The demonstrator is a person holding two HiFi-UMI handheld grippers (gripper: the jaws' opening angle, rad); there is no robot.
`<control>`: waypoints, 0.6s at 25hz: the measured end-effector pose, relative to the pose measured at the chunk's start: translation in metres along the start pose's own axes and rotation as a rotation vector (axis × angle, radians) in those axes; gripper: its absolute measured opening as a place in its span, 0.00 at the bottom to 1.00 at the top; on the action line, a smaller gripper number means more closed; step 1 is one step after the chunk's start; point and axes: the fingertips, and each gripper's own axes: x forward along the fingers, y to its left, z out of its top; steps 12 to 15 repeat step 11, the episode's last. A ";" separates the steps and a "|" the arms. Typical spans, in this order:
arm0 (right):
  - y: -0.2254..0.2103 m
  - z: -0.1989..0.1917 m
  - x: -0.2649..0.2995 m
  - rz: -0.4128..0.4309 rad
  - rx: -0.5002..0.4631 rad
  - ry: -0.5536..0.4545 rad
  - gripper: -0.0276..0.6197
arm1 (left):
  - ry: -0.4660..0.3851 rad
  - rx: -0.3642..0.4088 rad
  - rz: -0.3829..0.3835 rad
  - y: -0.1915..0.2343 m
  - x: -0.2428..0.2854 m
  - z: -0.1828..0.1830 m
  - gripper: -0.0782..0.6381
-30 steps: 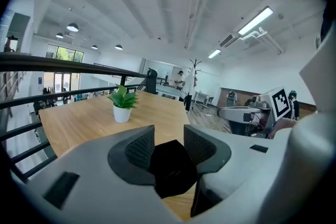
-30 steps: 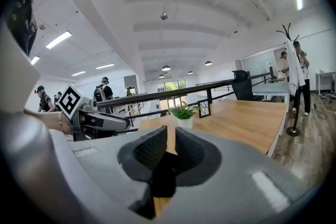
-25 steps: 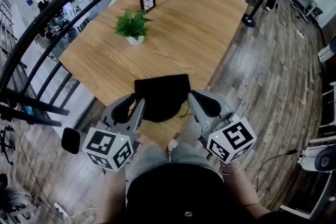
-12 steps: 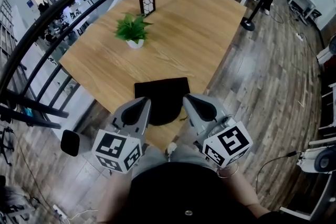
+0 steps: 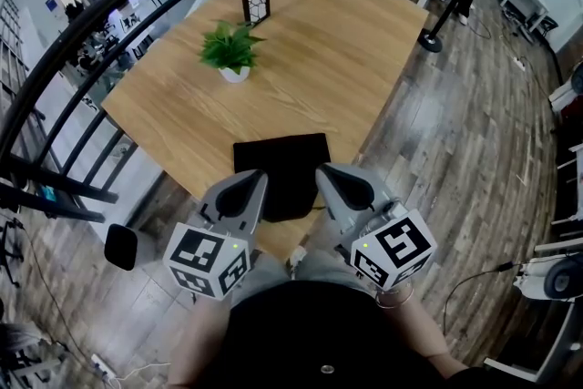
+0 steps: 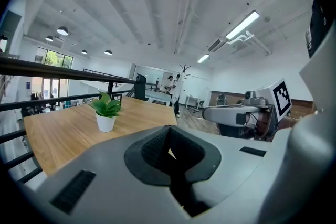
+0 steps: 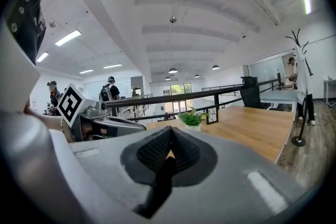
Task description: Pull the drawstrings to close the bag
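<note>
Left gripper (image 5: 253, 184): you're holding its jaws pressed together | right gripper (image 5: 326, 177): jaws likewise pressed together | bag (image 5: 284, 161): lying at the worktop's (image 5: 310, 59) near edge, between both tips; each is perhaps pinching a drawstring, unclear.

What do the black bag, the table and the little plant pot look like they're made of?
Black bag: looks like soft matte fabric, since it lies flat and limp.
Table: light wood or wood-look laminate, with visible grain.
Pot: smooth white, perhaps ceramic or plastic; the look leaves it open.
</note>
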 end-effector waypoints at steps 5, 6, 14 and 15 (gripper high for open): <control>0.000 -0.004 0.000 -0.002 -0.001 0.012 0.04 | 0.004 -0.004 -0.005 0.000 0.001 -0.002 0.13; -0.001 -0.005 0.000 -0.004 0.000 0.014 0.04 | 0.005 -0.004 -0.007 0.000 0.001 -0.002 0.13; -0.002 -0.006 0.000 -0.006 -0.002 0.021 0.04 | 0.008 -0.012 -0.020 -0.002 0.003 -0.004 0.13; -0.002 -0.006 0.000 -0.006 -0.002 0.021 0.04 | 0.008 -0.012 -0.020 -0.002 0.003 -0.004 0.13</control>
